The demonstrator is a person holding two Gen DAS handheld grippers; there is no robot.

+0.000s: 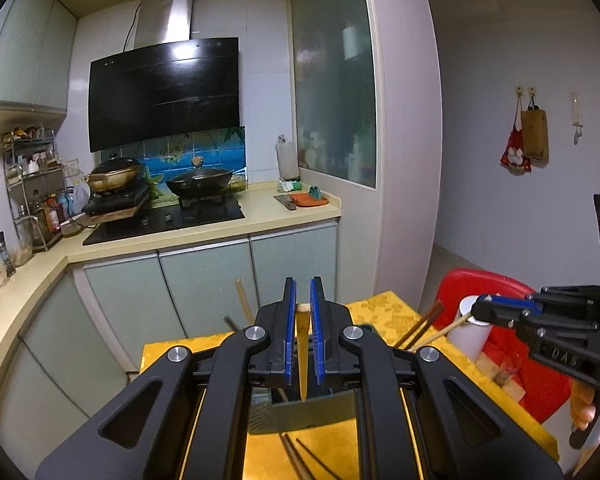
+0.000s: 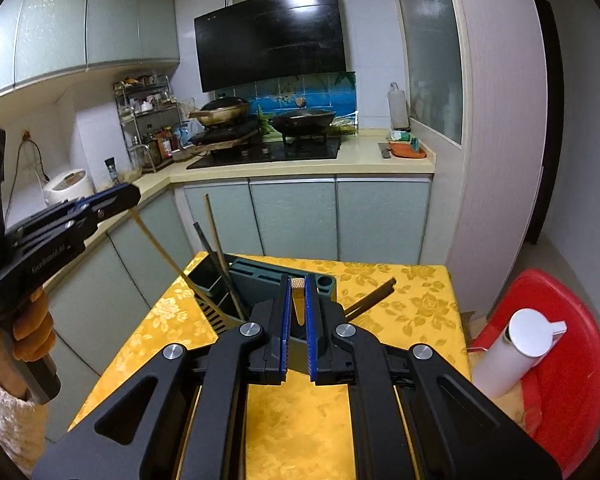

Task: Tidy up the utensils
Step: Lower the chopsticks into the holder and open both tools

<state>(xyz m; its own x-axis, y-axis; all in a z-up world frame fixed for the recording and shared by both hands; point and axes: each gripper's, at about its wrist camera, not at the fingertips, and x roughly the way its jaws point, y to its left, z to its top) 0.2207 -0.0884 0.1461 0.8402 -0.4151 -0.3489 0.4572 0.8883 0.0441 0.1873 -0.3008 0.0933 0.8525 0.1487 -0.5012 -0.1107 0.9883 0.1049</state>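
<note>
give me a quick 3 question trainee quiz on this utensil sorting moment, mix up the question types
1. True or false: the left gripper is shut on a light bamboo chopstick.
2. Multiple choice: where does the dark green utensil holder stand? A) on the stove B) on the yellow tablecloth C) on the red stool
3. Fill in: the white bottle stands on the ____ stool.

Key:
1. True; its blue pads clamp the chopstick.
2. B
3. red

The right gripper is likewise shut on a chopstick.
</note>
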